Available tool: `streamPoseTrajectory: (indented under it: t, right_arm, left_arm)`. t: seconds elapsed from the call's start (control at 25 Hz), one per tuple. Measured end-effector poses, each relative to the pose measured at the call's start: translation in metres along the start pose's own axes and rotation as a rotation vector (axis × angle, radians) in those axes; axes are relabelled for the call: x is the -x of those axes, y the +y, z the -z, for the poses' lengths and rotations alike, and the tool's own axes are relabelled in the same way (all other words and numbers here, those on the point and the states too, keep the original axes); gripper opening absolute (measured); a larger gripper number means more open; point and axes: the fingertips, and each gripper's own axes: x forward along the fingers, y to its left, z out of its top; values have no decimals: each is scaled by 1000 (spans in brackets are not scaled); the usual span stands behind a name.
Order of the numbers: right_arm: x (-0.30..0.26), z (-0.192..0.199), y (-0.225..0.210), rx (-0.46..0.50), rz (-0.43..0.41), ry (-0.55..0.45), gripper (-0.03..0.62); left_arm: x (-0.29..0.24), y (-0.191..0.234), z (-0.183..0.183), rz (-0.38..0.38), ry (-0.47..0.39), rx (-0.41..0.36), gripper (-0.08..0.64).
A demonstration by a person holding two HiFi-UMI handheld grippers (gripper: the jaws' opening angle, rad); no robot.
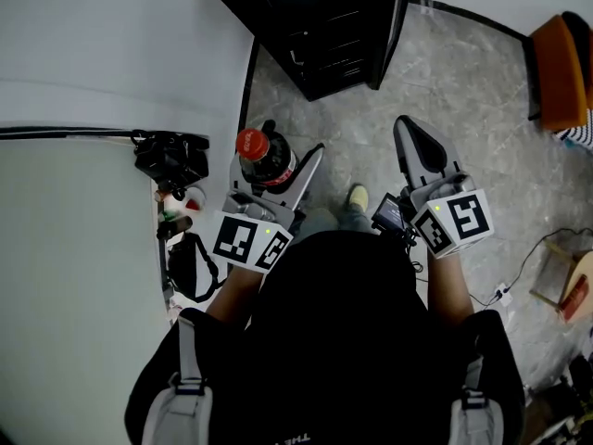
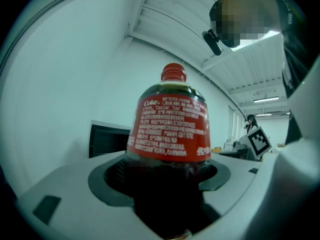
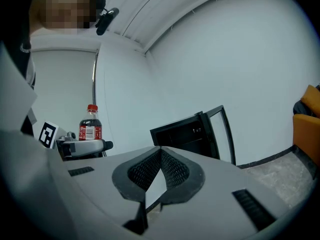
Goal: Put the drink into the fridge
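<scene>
I'm gripping the cola bottle (image 2: pixel 170 129) upright between wide-spread jaws of the left gripper (image 1: pixel 276 170), while the right gripper (image 3: pixel 161 153) is riding closed and empty, fridge (image 3: pixel 192 131) beyond its jaws.

upright red-capped cola bottle (image 2: pixel 170 129) in left tool (image 1: pixel 274 163); black fridge (image 1: pixel 324 26) open.

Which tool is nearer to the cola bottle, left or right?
Left. The left tool grips the bottle between its jaws. The right tool is shut and empty, apart from the bottle, to its right in the head view.
</scene>
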Motion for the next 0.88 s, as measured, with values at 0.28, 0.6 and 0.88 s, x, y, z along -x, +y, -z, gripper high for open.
streamPoseTrajectory:
  t: [0.28,0.6,0.88]
  right_arm:
    - [5,-2,-5,-18,6,-15,9]
    - [5,0,-6,-27,23,-5,9]
    - [-11,-2,-5,-17,32,6,9]
  left_arm:
    - [-8,-14,-4,30,7,-28,347]
    - [-16,-20,-1,74,25,-21,347]
    - [-24,-3,-2,80,24,-10,347]
